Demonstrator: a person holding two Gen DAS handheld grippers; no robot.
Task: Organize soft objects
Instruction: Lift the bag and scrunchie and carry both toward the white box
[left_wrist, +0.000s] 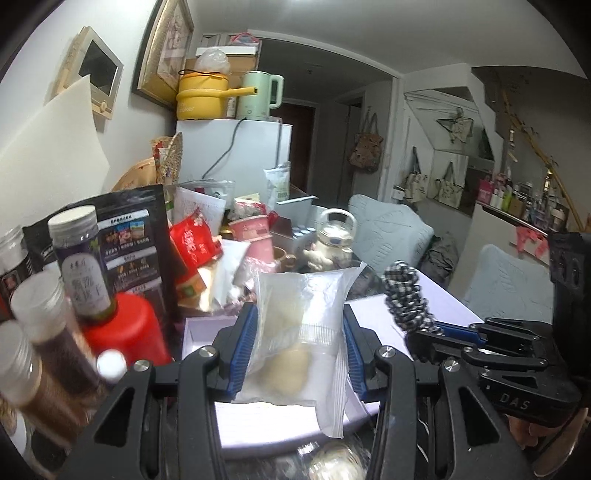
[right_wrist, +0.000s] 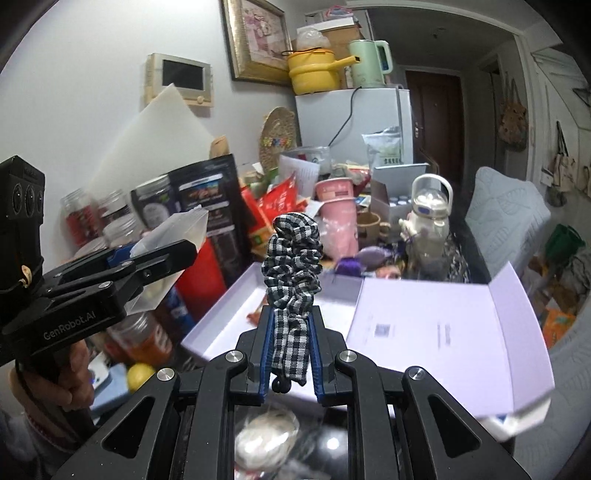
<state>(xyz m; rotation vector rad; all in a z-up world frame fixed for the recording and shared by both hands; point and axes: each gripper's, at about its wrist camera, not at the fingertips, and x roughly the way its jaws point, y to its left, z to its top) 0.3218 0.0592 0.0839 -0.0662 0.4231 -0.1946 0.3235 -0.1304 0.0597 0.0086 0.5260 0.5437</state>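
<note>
Left gripper (left_wrist: 299, 332) fingers clamped on a clear plastic packet (left_wrist: 301, 332) — right gripper (right_wrist: 291, 332) fingers clamped on a checked scrunchie (right_wrist: 293, 273) — both above the open white box (right_wrist: 424, 325).

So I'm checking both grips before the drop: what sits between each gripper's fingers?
Left wrist view: the left gripper pinches a clear plastic packet. Right wrist view: the right gripper clamps a checked scrunchie.

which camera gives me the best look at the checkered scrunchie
The right wrist view: the checkered scrunchie stands centred and close, clamped in the right tongs, its whole gathered length visible. The left wrist view shows it only smaller, off to the right, from the side.
</note>
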